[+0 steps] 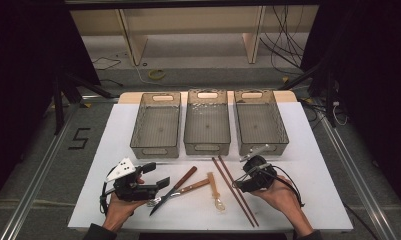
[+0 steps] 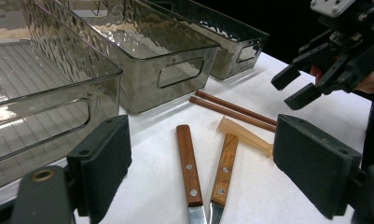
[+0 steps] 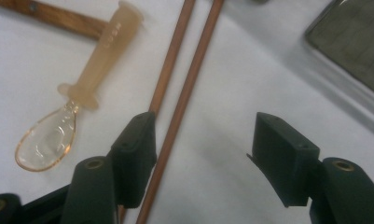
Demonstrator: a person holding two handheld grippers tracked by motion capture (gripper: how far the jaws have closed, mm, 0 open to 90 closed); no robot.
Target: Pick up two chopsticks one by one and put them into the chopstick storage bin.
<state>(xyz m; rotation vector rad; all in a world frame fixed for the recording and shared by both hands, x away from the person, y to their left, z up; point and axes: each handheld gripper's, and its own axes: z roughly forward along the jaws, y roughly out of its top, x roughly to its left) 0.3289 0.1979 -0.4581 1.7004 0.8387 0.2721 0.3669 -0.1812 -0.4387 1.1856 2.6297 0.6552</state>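
White table (image 1: 313,195), three smoky clear plastic bins in a row along its far side: left bin (image 1: 156,125), middle bin (image 1: 207,122), right bin (image 1: 260,122).

Left gripper (image 1: 158,182), held in the left hand (image 1: 119,209), sits near the table's front-left; jaws spread wide, nothing between them. Its pads frame the handles ahead in the left gripper view.

Just right of it: wooden-handled knife (image 1: 174,190) and wooden-handled fork (image 1: 183,191), lying side by side, handles pointing toward the bins. Next, a translucent amber plastic spoon (image 1: 216,192), bowl toward the front edge.

Then a pair of brown chopsticks (image 1: 235,190), lying parallel and diagonal.

Right gripper (image 3: 201,158), in the right hand (image 1: 283,195), is low over the chopsticks; jaws part-open, not clamped. One chopstick lies between the pads, the other passes under the left pad.
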